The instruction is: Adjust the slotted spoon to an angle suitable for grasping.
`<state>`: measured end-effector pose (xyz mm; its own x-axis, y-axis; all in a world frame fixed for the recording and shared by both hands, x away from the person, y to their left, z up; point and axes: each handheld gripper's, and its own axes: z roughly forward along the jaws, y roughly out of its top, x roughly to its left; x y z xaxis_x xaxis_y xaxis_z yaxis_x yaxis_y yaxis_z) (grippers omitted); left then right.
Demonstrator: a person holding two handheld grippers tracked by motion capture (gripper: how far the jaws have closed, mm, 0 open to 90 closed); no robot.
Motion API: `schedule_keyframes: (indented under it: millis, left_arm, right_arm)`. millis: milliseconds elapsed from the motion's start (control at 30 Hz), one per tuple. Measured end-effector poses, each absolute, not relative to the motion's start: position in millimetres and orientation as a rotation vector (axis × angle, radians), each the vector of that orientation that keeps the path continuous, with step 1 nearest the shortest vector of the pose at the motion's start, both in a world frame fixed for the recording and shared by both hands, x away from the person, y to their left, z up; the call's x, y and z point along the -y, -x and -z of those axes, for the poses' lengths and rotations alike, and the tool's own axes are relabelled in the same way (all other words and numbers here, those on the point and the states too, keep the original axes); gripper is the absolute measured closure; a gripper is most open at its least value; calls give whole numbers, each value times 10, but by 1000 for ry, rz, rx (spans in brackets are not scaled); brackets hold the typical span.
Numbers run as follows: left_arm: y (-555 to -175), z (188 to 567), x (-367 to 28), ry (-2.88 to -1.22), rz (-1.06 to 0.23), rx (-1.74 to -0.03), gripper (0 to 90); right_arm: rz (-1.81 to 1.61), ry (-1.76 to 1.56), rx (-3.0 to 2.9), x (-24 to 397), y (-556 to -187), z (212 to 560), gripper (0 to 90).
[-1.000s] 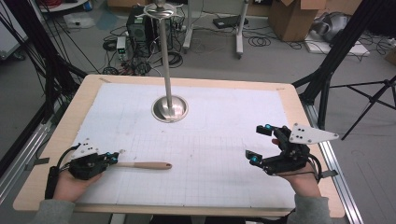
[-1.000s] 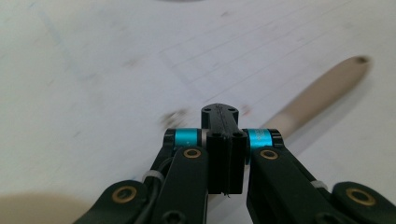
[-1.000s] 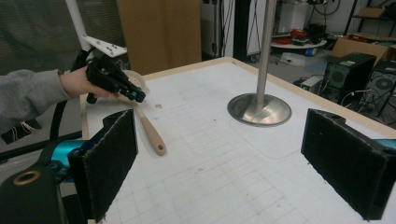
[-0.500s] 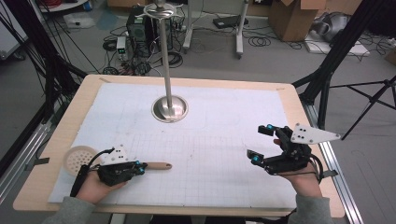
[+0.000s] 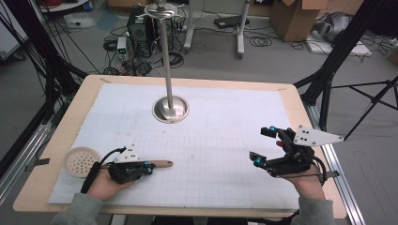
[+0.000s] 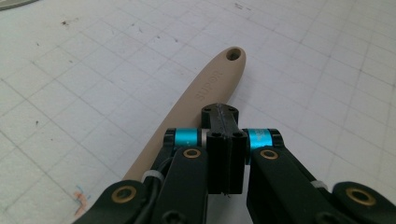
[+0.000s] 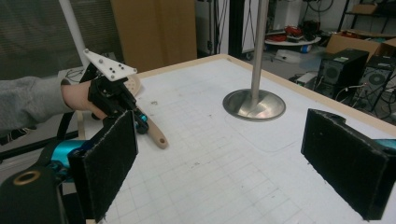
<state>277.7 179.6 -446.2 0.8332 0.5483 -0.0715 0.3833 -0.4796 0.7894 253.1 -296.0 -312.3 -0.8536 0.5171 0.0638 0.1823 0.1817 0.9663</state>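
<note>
Skimmer spoon (image 5: 89,161) is held by its handle (image 6: 205,95) in the left gripper (image 5: 141,168), clamped tight, likely for lifting. Right gripper (image 5: 266,147) is kept wide apart, empty, above the desk (image 5: 225,136).

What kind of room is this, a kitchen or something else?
Most likely a lab or workshop, not a kitchen. Loose cables and a computer tower sit on the bare floor, cardboard boxes stand behind, and the table carries a gridded mat framed by black tripod legs.

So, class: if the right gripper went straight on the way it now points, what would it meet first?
Probably the metal stand, though it sits slightly left of centre. The right gripper is open, with bare mat ahead.
</note>
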Motion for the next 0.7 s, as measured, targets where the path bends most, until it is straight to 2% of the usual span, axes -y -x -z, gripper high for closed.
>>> schedule_keyframes:
  millis: [700]
  left_arm:
    - [-3140,4465,-1714,-2121,-336,-768,897]
  right_arm:
    - [-1704,-698,-2184,3030,-2489,3153,97]
